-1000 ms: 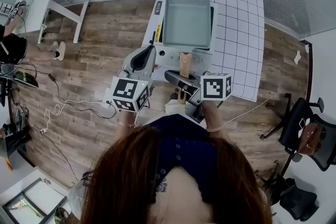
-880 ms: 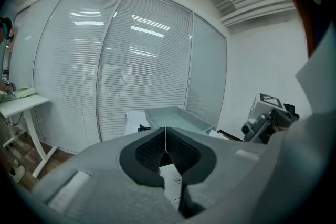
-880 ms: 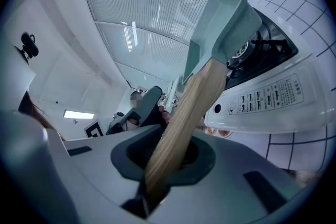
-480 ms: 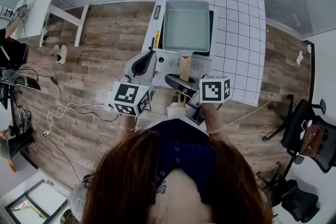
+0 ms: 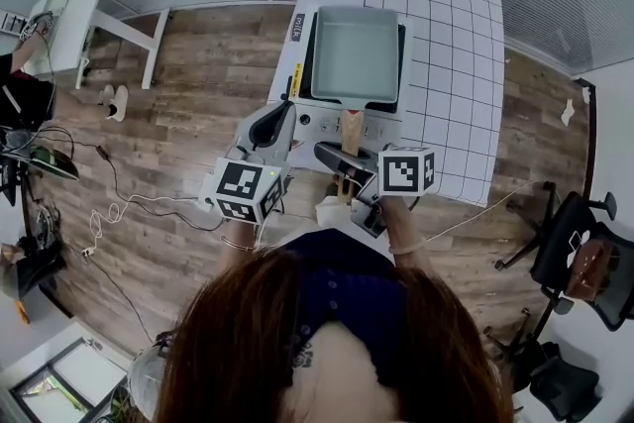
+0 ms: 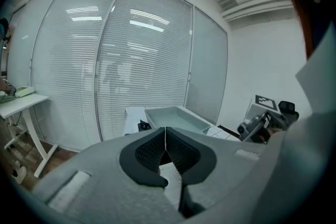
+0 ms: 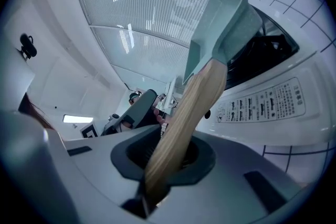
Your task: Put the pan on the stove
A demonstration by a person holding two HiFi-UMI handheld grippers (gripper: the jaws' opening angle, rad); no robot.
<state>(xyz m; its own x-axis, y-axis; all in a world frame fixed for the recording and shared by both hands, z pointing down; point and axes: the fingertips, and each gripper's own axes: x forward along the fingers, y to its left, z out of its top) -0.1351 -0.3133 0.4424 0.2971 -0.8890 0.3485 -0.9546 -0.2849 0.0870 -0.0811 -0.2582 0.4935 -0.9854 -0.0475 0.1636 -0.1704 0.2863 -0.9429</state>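
Observation:
A square grey-green pan [image 5: 355, 54] with a wooden handle [image 5: 350, 126] lies over the black top of the white stove [image 5: 322, 120] on the table; I cannot tell whether it rests on it. My right gripper [image 5: 344, 159] is shut on the handle's near end. In the right gripper view the handle [image 7: 190, 107] runs up from between the jaws [image 7: 173, 152] to the pan [image 7: 224, 21], above the stove's printed front panel [image 7: 265, 99]. My left gripper [image 5: 276, 111] hovers at the stove's front left corner. Its pads meet with nothing between them [image 6: 166, 138], and the pan [image 6: 176, 118] shows beyond.
The stove stands on a white table with a grid mat [image 5: 446, 35]. Wooden floor with cables [image 5: 119, 203] lies to the left, a second white table [image 5: 84, 0] at far left, and office chairs [image 5: 580, 253] at the right.
The head view has drifted slightly. The pan, the handle and both grippers keep nearly the same places relative to the stove.

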